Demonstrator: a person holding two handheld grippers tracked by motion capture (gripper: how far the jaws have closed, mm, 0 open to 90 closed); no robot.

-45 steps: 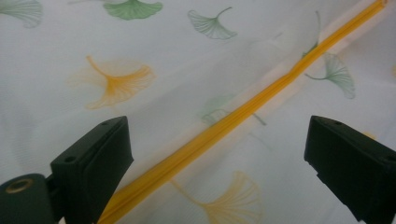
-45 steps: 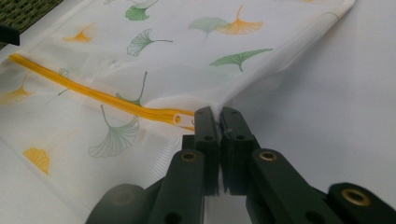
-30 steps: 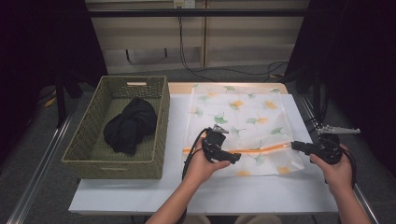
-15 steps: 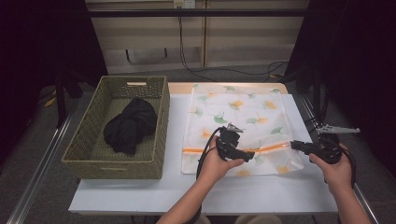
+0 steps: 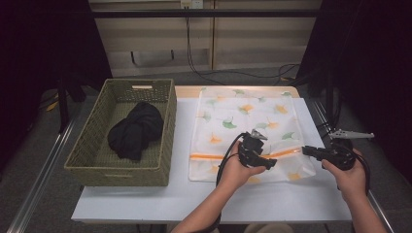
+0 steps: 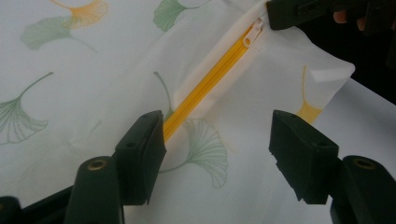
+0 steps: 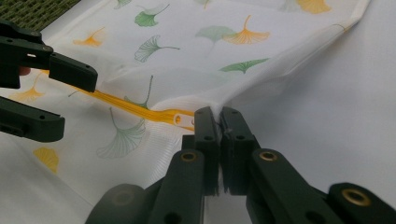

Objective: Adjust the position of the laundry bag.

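Note:
A white mesh bag [image 5: 243, 116] printed with ginkgo leaves lies flat on the table. An orange zipper [image 5: 209, 156] crosses its near end. My right gripper [image 5: 307, 150] is shut on the bag's fabric [image 7: 187, 60] just past the zipper pull [image 7: 180, 119], lifting that edge a little. My left gripper [image 5: 268, 163] hovers over the zipper [image 6: 210, 79], close to the right gripper [image 6: 289, 11]. Its jaws have just been closing but stand apart, and the pads [image 6: 149, 135] press on nothing. The zipper runs under the gap.
A woven green basket [image 5: 87, 150] stands at the left of the table with a black garment [image 5: 136, 128] bundled inside. The white table [image 5: 291, 199] ends just right of the bag. Black cables trail from both grippers.
My left hand has travelled to the right along the zipper, toward the right gripper. The right hand has kept still, holding the bag.

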